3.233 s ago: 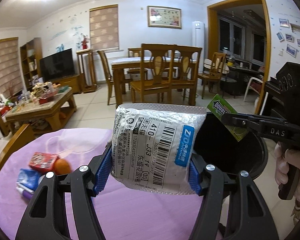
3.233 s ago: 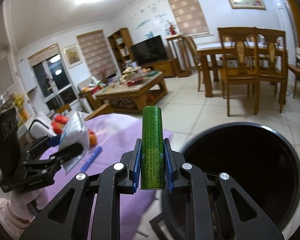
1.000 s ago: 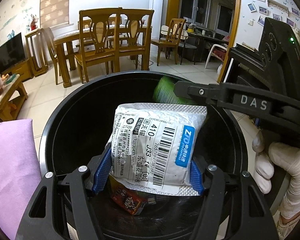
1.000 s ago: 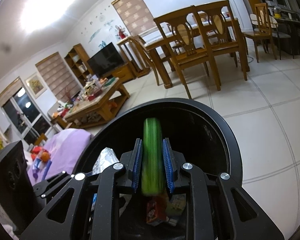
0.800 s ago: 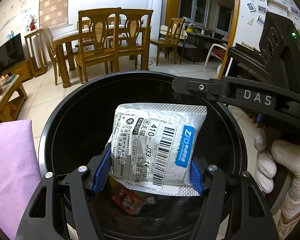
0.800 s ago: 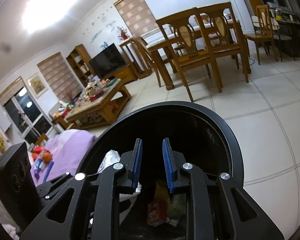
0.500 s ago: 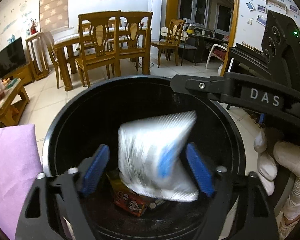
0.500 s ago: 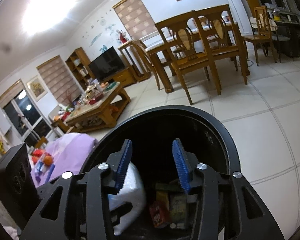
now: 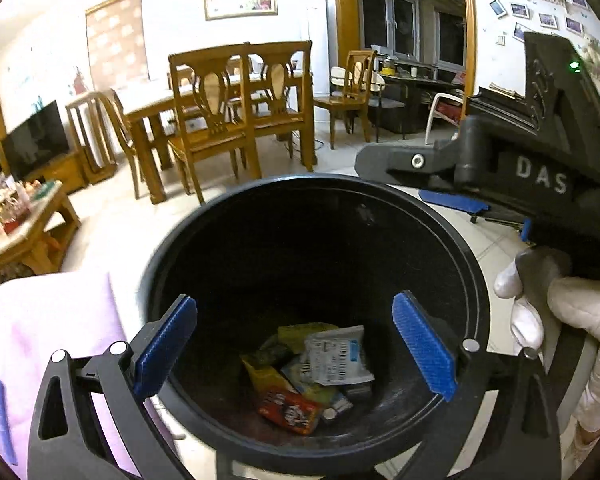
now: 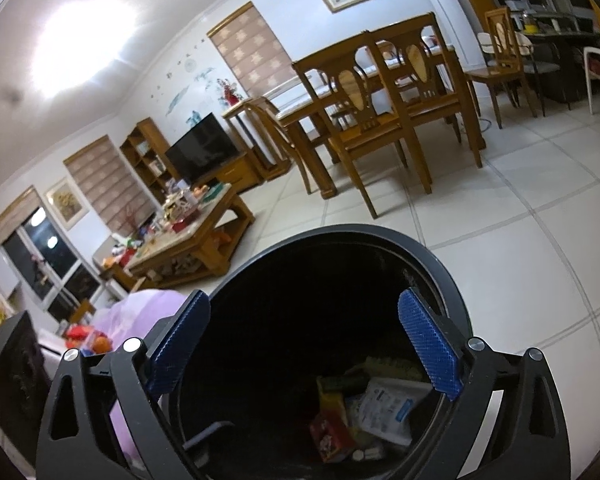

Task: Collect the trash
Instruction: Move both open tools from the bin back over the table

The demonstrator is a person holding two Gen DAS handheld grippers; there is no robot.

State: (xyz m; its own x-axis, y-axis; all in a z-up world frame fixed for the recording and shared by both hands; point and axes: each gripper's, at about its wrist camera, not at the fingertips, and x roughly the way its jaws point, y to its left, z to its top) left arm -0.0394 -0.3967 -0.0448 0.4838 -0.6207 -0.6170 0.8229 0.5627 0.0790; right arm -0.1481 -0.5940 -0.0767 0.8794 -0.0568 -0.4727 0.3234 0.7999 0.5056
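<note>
Both grippers hang over the black trash bin [image 9: 472, 280]. The left gripper [image 9: 296, 344] is opening its jaws wide, with nothing between the blue pads. The right gripper [image 10: 304, 344] is also opening, and it carries nothing. The white parcel bag [image 9: 336, 356] lies flat at the bottom of the bin, its long axis slightly tilted, touching the red snack wrapper [image 9: 288, 408]. A gloved hand [image 9: 580, 320] holds the right gripper's handle.
</note>
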